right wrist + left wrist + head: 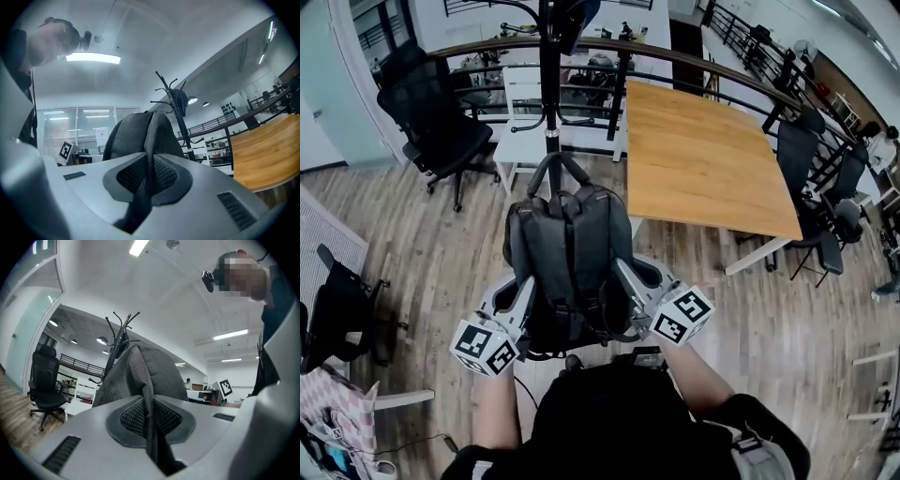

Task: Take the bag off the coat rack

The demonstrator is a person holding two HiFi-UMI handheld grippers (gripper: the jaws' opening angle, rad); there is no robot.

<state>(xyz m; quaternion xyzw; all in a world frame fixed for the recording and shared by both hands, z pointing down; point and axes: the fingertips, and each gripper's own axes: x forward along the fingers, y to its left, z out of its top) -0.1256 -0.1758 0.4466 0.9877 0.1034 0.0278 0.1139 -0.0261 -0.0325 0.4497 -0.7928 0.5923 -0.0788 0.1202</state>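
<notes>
**Item:** dark grey fabric backpack, strap side up toward the head camera. It hangs in the air over the wood-plank floor, just in front of the pole of the black metal coat rack. Its top loop appears to be clear of every hook.

**Left gripper**: jaws almost together, pinching a fold of webbing on the bag's left flank.

**Right gripper**: jaws likewise nearly closed, clamped on a strap at the right flank.

**Purpose of hold:** gripping both flanks probably shares the weight and keeps the load from swinging.

**Status:** removal looks nearly complete.
</notes>
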